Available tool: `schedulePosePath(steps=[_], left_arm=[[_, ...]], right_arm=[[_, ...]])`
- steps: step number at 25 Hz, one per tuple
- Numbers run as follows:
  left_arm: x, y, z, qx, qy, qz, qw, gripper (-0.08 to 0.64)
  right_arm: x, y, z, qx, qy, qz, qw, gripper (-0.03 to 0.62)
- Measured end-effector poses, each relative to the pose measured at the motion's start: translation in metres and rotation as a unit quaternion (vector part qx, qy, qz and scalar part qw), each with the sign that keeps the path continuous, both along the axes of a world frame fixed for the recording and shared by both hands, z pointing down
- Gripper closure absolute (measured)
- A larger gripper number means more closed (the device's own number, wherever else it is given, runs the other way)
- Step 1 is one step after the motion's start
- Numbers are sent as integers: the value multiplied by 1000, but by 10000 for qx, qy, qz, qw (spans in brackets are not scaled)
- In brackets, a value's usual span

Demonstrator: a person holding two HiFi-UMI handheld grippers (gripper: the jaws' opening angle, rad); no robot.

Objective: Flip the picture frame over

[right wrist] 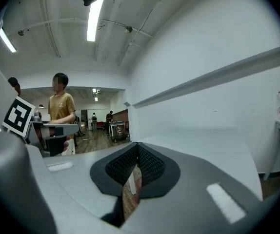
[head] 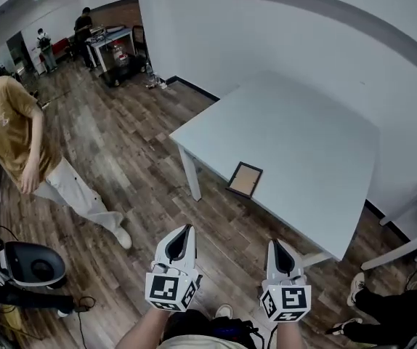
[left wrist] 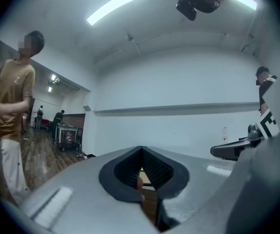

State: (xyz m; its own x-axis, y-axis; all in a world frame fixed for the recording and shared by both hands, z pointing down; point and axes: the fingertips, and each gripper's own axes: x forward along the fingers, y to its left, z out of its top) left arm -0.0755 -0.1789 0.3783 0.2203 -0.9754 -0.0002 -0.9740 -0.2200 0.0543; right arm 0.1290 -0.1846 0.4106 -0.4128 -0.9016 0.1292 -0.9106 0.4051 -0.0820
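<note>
Left tool (head: 183,238) & right tool (head: 280,254): we're holding both low w/ jaws closed on nothing, well apart from the surface (head: 303,144), as we're standing back. Frame (head: 245,179) is lying flat right at the edge facing us, so it's reachable. Bare floor (head: 216,224) btwn is giving approach room.

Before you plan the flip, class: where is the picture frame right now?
In the head view, the picture frame lies flat on the white table, near its front edge, just right of the corner leg.
</note>
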Motion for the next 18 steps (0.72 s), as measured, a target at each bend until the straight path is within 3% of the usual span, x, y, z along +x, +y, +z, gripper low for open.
schedulePosePath(steps=[10,18], left_arm=[[-2,-60,20,-120,-55,51,9999,560],[-9,-103,52,-185,-27,378,9991,560]], right_arm=[[-22,-62,31,-99,319,-160,9993,566],[-63,-114,82,-310,1136,-231,9928,556]])
